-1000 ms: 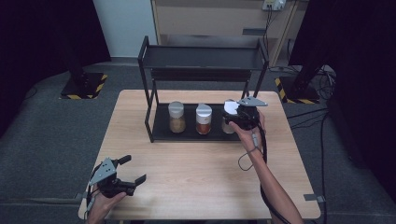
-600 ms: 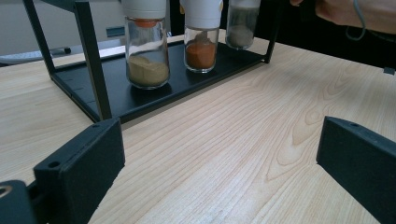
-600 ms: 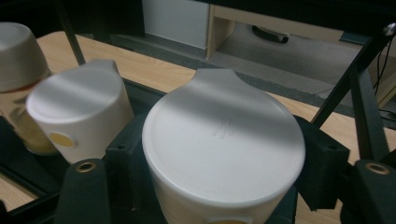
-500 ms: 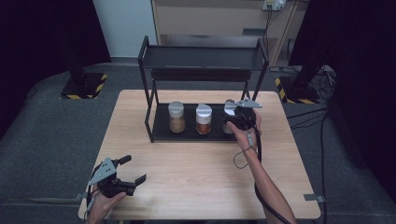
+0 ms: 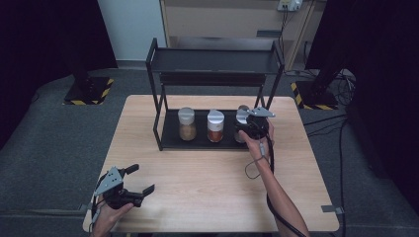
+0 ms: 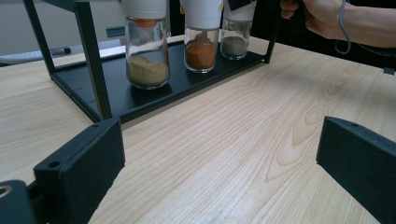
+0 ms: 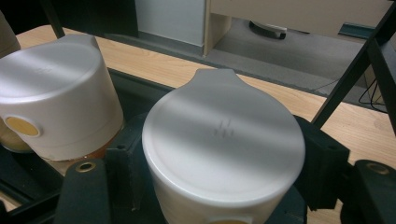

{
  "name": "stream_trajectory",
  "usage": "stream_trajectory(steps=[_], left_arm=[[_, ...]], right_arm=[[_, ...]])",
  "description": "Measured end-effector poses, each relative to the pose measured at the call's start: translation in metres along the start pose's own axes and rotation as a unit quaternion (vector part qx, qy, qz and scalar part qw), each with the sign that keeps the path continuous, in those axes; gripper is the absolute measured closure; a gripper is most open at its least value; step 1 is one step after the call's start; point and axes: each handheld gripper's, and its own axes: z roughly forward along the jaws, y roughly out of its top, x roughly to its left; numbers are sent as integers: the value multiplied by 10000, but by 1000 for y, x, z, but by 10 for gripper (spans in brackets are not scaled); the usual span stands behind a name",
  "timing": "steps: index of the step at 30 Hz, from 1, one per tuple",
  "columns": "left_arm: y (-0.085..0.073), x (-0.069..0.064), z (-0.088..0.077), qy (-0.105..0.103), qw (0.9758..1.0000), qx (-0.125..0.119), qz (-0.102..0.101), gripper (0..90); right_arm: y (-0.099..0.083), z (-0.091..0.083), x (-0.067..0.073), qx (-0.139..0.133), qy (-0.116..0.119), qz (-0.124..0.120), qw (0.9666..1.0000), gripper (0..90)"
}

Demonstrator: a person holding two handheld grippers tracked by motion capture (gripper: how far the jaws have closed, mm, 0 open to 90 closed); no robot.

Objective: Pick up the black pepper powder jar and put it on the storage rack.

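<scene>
Right gripper view: my right gripper [image 7: 219, 177] clamps the third jar [image 7: 223, 140] on the rack [image 5: 197, 140]; release remains. Left gripper [image 5: 129, 185] wide, idle at seven o'clock.

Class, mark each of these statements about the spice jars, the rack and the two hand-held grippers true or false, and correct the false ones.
1. Three jars stand on the rack's lower shelf. True.
2. The right hand-held gripper is closed on the grey-powder jar. True.
3. The left hand-held gripper holds a jar. False: its jaws are open, with nothing between them, above the table.
4. The rack's top shelf carries a jar. False: it is bare.
5. The middle jar holds orange-red powder. True.
</scene>
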Motion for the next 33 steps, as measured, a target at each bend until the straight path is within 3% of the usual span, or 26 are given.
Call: stream_trajectory(steps=[19,22,26,33], left_arm=[[0,0,0,-7,10000,5,6,1],[0,0,0,-2,10000,3,3,2],[0,0,0,-5,10000,2,4,2],[0,0,0,15,10000,-12,-18,1]], right_arm=[[-7,-1,-4,-39,38,-1,10000,306],[-6,-2,-4,-64,54,24,10000,224],[-2,-4,-2,-84,33,-115,9999,170],[11,-13,-8,-172,183,-121,9996,80]])
